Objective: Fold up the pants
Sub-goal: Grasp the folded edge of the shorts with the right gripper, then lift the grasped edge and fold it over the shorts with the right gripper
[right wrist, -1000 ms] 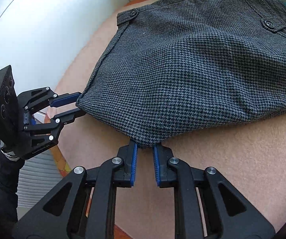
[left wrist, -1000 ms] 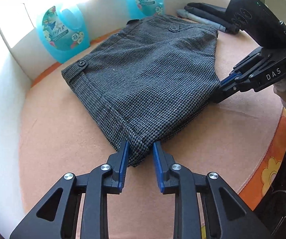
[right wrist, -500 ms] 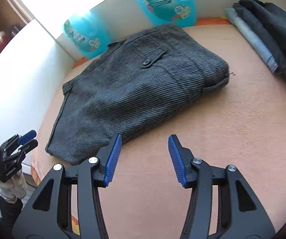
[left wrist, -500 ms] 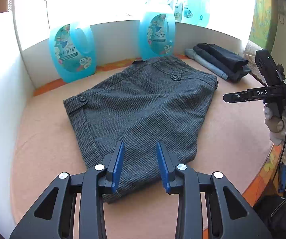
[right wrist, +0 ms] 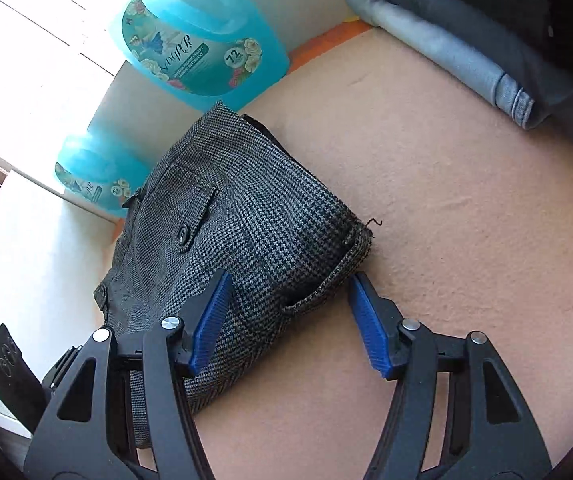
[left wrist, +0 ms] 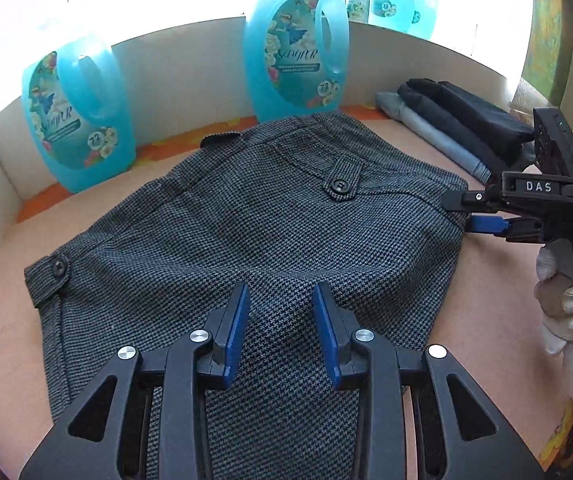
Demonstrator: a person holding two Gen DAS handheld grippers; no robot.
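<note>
Left wrist view: the folded grey houndstooth pants [left wrist: 246,232] are seen lying flat on the peach-covered tabletop [left wrist: 486,288], waistband towards the far wall. The left tool [left wrist: 280,330] is held over the near part of the fabric with its blue pads spread apart; nothing is gripped between them. The right tool [left wrist: 476,216] is seen side-on at the pants' right edge, held in a white-gloved hand [left wrist: 566,308]; its fingertips lie at the cloth, and from this angle its opening cannot be judged. Two blue detergent bottles [left wrist: 78,120] stand against the wall behind the pants. A stack of folded dark clothes [left wrist: 458,120] lies at the far right.

Right wrist view: the right tool [right wrist: 290,320] is recorded wide open, its jaws straddling the near corner of the pants [right wrist: 246,224], one pad over the fabric, the other beside the hem above the bare tabletop [right wrist: 466,220]. Nothing is clamped. The left tool's black body [right wrist: 10,372] is partly visible at lower left.
</note>
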